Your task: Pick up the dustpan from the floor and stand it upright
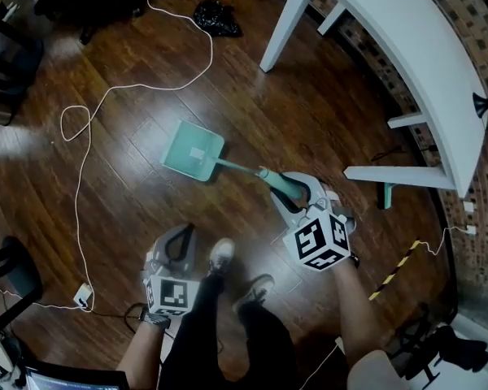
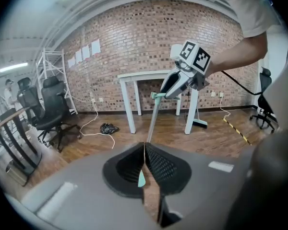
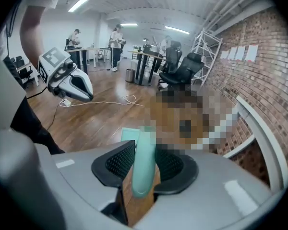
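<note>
A teal dustpan (image 1: 193, 153) with a long thin handle (image 1: 242, 170) slants over the wooden floor in the head view. My right gripper (image 1: 286, 187) is shut on the thick teal grip end of that handle (image 3: 143, 164), which stands between the black pads. The pan (image 3: 128, 134) shows just beyond the jaws. Whether the pan touches the floor I cannot tell. My left gripper (image 1: 179, 234) hangs apart from it at lower left, its pads (image 2: 156, 163) pressed together with nothing held. From the left gripper view, the right gripper (image 2: 169, 90) holds the pole (image 2: 151, 121) high.
A white table (image 1: 423, 47) curves along the brick wall at right. A white cable (image 1: 89, 136) loops over the floor at left, and a black bag (image 1: 217, 16) lies at the back. The person's shoes (image 1: 221, 254) stand between the grippers. Office chairs (image 2: 53, 109) stand at left.
</note>
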Motion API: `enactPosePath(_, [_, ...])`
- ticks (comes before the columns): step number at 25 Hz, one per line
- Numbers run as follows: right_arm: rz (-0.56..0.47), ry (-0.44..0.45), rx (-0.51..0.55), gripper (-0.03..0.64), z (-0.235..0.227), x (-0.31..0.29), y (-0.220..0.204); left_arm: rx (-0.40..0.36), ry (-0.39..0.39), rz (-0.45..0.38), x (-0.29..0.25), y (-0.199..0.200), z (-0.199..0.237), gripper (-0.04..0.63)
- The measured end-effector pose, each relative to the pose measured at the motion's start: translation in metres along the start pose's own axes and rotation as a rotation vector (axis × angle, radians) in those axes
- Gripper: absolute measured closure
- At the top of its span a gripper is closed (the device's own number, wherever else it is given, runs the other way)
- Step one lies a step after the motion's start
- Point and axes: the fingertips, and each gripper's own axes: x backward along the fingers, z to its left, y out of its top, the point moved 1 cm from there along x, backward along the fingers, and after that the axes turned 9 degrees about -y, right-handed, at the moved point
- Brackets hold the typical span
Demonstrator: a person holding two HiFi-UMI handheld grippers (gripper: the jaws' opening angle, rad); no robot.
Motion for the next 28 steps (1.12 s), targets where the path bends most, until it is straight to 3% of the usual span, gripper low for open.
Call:
enactPosePath(4, [-0.03,0.001,0.02,0.469,-0.012,-0.019,0.038,0.066,0.078,-0.024,0.021,0.0,0.036,0.591])
enactPosePath(10, [-0.09,-0.019,-0.099,0.472,-0.014,-0.019,0.068,0.149,0.141,-0.091,0.04,0.022,0.072,0.591])
enactPosePath(16, [-0.134,-0.065,-0.187,0.479,-0.021,0.001,0.082,0.133,0.149,-0.118,0.049,0.042,0.083,0.591])
enactPosePath(21, [-0.186,-0.176,-0.27,0.603,-0.04,0.028,0.088,0.123,0.143,-0.142,0.049,0.066,0.082,0.594])
enactPosePath(28, [-0.217,-0.274,-0.408,0.603,-0.048,0.082,0.078,0.099,0.107,-0.199,0.05,0.12,0.074,0.594])
